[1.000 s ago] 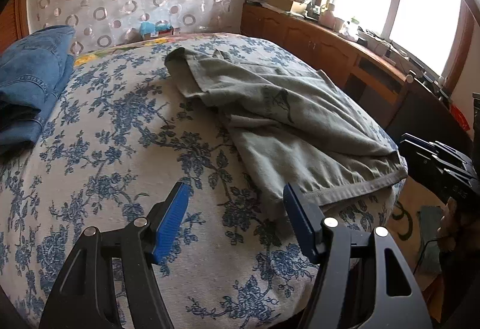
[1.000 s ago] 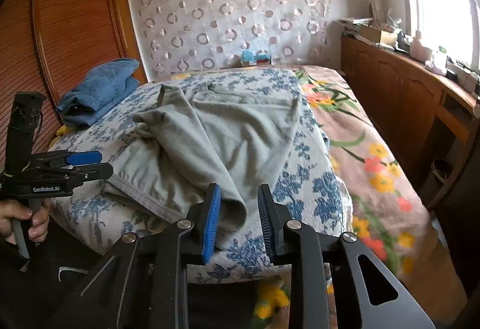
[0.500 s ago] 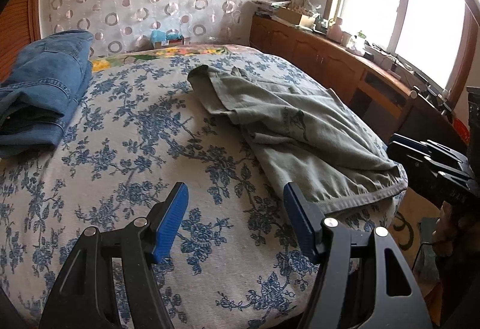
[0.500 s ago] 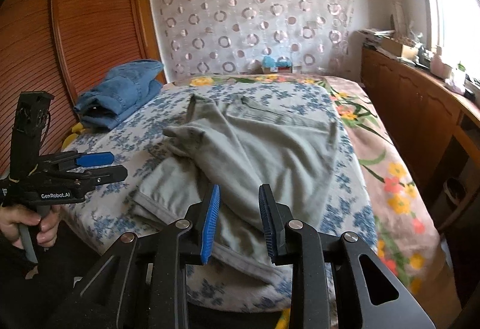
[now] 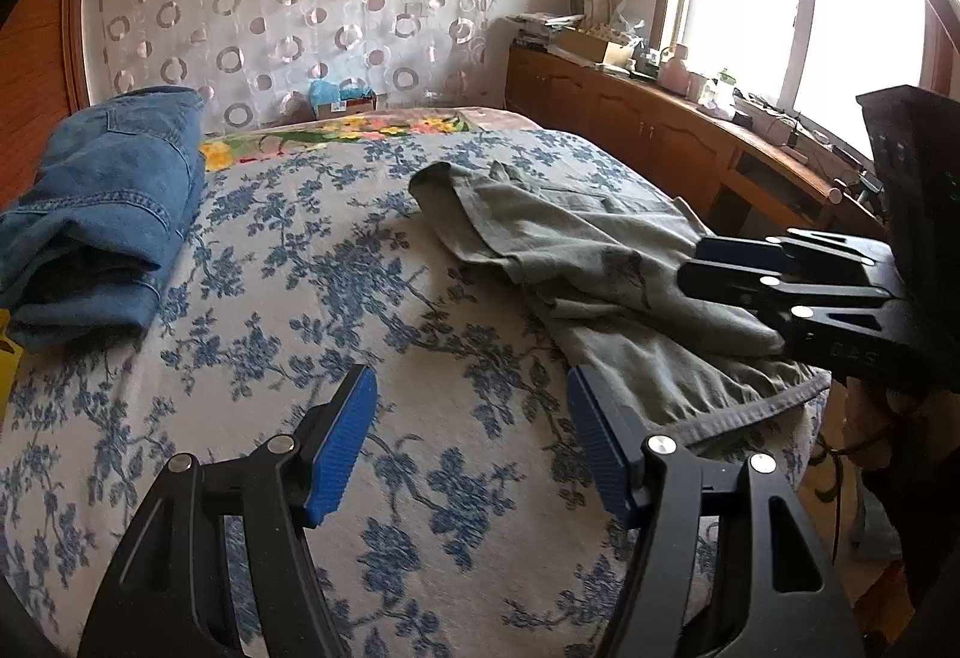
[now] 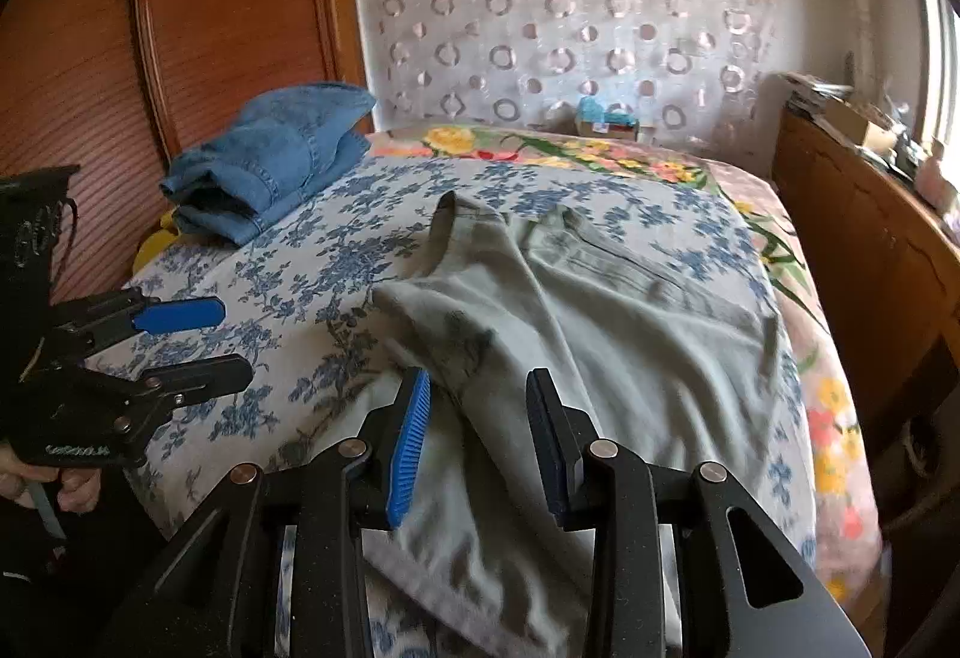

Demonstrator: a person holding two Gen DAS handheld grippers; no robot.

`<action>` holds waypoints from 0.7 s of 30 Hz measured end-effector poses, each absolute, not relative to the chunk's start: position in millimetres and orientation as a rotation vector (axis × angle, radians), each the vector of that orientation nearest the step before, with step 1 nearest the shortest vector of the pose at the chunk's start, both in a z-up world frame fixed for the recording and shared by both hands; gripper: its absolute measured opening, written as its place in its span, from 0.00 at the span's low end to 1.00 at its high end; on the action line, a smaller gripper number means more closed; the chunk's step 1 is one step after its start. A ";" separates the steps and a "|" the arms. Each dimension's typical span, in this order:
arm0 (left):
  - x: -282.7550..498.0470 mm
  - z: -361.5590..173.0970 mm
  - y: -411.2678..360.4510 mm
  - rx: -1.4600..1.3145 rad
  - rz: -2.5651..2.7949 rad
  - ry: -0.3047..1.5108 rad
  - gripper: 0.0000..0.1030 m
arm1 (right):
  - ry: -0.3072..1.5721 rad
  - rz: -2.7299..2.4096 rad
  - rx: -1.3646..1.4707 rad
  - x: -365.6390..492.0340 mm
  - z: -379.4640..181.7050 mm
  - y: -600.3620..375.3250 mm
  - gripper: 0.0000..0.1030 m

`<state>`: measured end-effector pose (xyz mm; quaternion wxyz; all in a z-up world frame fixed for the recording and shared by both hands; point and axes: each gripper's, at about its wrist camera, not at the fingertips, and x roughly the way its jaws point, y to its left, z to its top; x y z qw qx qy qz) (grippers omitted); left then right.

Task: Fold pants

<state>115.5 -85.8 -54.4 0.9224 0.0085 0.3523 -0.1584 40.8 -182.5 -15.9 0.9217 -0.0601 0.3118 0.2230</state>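
Left wrist view: the left gripper (image 5: pixel 468 436) hangs over the bed (image 5: pixel 288 310), jaws released and empty. The grey pants (image 5: pixel 600 286) lie rumpled to its right, at the bed's edge.

Right wrist view: the right gripper (image 6: pixel 477 433) has jaws opening, empty, above the pants (image 6: pixel 612 334). Folded jeans (image 6: pixel 270 160) rest far left.

1 green pants (image 6: pixel 606 340), 1 folded jeans (image 6: pixel 270 160), 1 bed (image 5: pixel 336 298), 2 hand-held grippers (image 5: pixel 471 442)
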 end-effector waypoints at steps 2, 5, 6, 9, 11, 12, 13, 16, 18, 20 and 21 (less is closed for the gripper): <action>120.0 -53.5 -82.7 0.021 -0.325 0.722 0.65 | 0.655 0.472 -0.150 49.6 -16.1 -176.8 0.39; 129.9 -53.3 -79.1 0.031 -0.326 0.721 0.65 | 0.678 0.486 -0.195 61.9 -15.3 -167.6 0.42; 132.8 -53.5 -78.1 0.033 -0.326 0.722 0.65 | 0.684 0.488 -0.209 66.7 -15.9 -164.2 0.42; 143.7 -55.2 -75.5 0.041 -0.330 0.730 0.65 | 0.699 0.489 -0.242 79.6 -16.0 -155.1 0.42; 149.7 -56.1 -74.6 0.047 -0.336 0.734 0.65 | 0.715 0.496 -0.262 88.4 -17.7 -147.8 0.42; 152.3 -56.6 -74.4 0.050 -0.339 0.735 0.65 | 0.725 0.503 -0.271 91.8 -18.6 -145.3 0.42; 155.8 -57.5 -74.6 0.055 -0.344 0.737 0.65 | 0.735 0.509 -0.282 95.7 -20.0 -140.3 0.42; 163.0 -59.8 -75.6 0.063 -0.353 0.747 0.65 | 0.761 0.550 -0.281 105.6 -22.3 -135.1 0.42; 166.9 -61.4 -76.6 0.065 -0.360 0.753 0.65 | 0.780 0.561 -0.282 112.2 -22.8 -135.8 0.42; 171.2 -63.6 -78.1 0.065 -0.369 0.760 0.65 | 0.792 0.566 -0.288 117.8 -23.1 -136.3 0.29; 172.4 -64.6 -78.7 0.066 -0.372 0.763 0.65 | 0.800 0.570 -0.292 119.6 -23.2 -137.3 0.14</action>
